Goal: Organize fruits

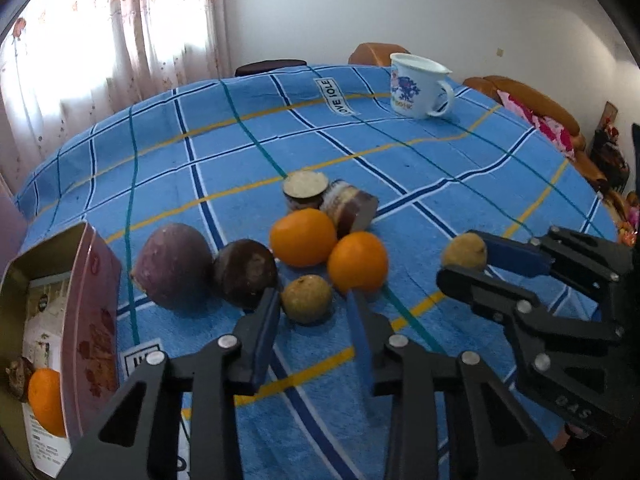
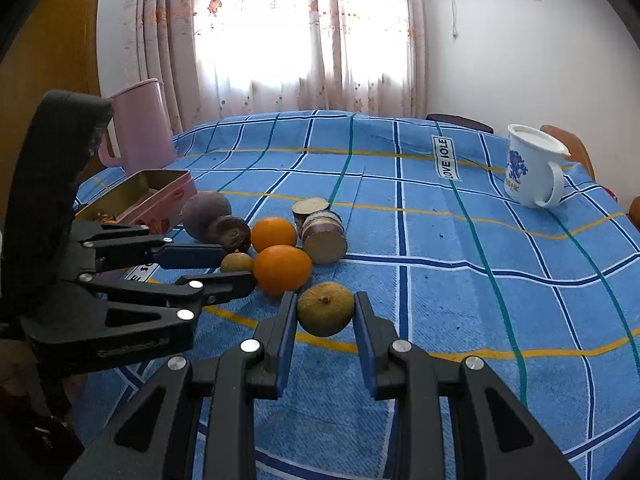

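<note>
On the blue checked cloth lie two oranges (image 1: 303, 236) (image 1: 357, 261), two dark purple fruits (image 1: 173, 266) (image 1: 245, 272), two cut root pieces (image 1: 306, 189) (image 1: 352, 209) and two small yellow-brown fruits. My left gripper (image 1: 314, 304) is open, its fingers on either side of one yellow-brown fruit (image 1: 307, 298). My right gripper (image 2: 325, 312) is open around the other yellow-brown fruit (image 2: 326, 309); it shows at the right of the left wrist view (image 1: 464, 258). An open pink tin (image 1: 68, 320) at the left holds an orange (image 1: 46, 400) and a brown item.
A white enamel mug (image 1: 420, 86) stands at the table's far side. A pink jug (image 2: 142, 124) stands behind the tin. Chairs and a sofa lie beyond the table's far edge, and a curtained window behind.
</note>
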